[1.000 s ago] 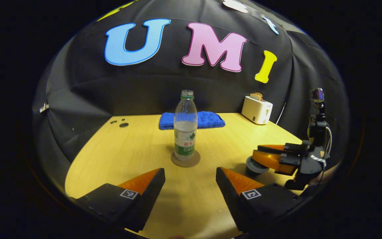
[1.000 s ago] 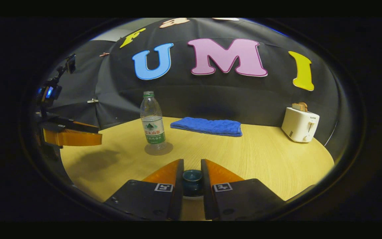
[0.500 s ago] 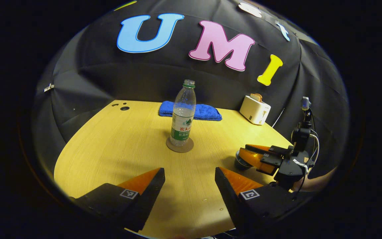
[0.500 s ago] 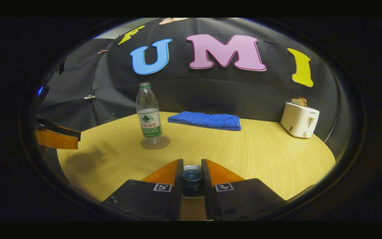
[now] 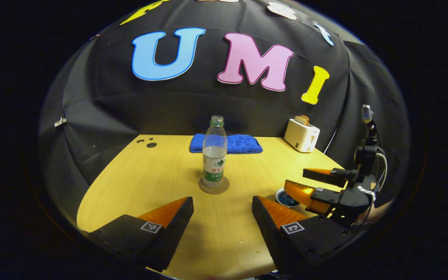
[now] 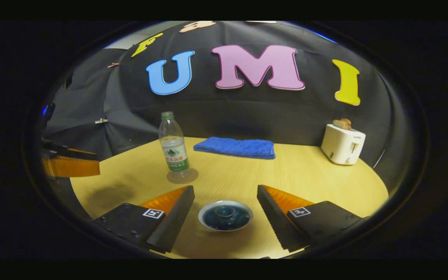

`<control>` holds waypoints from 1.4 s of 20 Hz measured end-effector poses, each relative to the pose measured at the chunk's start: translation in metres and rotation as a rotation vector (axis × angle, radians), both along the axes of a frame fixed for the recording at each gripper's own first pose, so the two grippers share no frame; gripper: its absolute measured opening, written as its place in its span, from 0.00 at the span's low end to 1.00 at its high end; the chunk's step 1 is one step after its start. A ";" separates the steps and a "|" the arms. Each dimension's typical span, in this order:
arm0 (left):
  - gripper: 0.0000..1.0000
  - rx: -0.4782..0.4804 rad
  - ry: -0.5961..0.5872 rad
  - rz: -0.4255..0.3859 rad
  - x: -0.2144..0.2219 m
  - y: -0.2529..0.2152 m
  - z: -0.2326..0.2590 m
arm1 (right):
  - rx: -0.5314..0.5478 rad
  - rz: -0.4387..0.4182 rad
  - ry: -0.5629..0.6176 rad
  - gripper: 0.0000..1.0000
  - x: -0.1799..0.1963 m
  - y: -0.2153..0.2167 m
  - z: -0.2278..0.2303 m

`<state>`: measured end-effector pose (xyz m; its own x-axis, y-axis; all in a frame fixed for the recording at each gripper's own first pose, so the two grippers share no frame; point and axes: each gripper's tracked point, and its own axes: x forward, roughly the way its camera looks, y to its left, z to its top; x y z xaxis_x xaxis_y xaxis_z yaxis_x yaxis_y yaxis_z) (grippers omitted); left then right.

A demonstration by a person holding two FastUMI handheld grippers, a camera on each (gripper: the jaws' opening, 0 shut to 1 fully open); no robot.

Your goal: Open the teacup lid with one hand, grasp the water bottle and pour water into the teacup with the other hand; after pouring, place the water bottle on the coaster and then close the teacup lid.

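We see the teacup lid (image 6: 225,215) lying on the wooden table (image 6: 309,175), directly between the spread fingers of the right gripper (image 6: 226,205), with a clear gap to each finger, so nothing is pinched. The lid is a dark blue-green glazed disc with a pale rim and a small round knob at its centre; whether the teacup sits beneath it we cannot tell.

In the left gripper view the lid (image 5: 286,197) peeks out just under the right gripper (image 5: 296,180), whose fingers stand apart one above the other. The left gripper (image 5: 223,204) is also spread wide and holds nothing; it hovers above the near edge of the table (image 5: 150,175).

Well ahead of it the water bottle (image 5: 214,153) stands upright on the round brown coaster (image 5: 214,186). The bottle is clear plastic with a green and white label, a green neck ring and no cap (water reaches roughly halfway up). From the right gripper view the bottle (image 6: 174,144) stands forward and to the left of the lid, on its coaster (image 6: 182,176).
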<state>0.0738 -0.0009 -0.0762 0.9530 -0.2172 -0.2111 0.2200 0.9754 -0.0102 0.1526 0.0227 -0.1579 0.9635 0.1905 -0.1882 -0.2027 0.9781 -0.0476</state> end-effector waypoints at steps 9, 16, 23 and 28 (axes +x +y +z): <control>0.96 0.071 -0.145 0.107 -0.044 0.006 0.107 | -0.045 -0.056 -0.085 1.00 -0.057 -0.018 0.141; 0.95 0.051 -0.291 0.223 -0.120 0.015 0.159 | -0.004 -0.115 -0.192 0.96 -0.124 -0.019 0.213; 0.95 -0.027 -0.248 0.178 -0.147 0.004 0.133 | 0.024 -0.185 -0.157 0.99 -0.162 -0.022 0.194; 0.95 -0.055 -0.215 0.157 -0.140 0.012 0.119 | 0.039 -0.163 -0.125 0.99 -0.168 0.008 0.176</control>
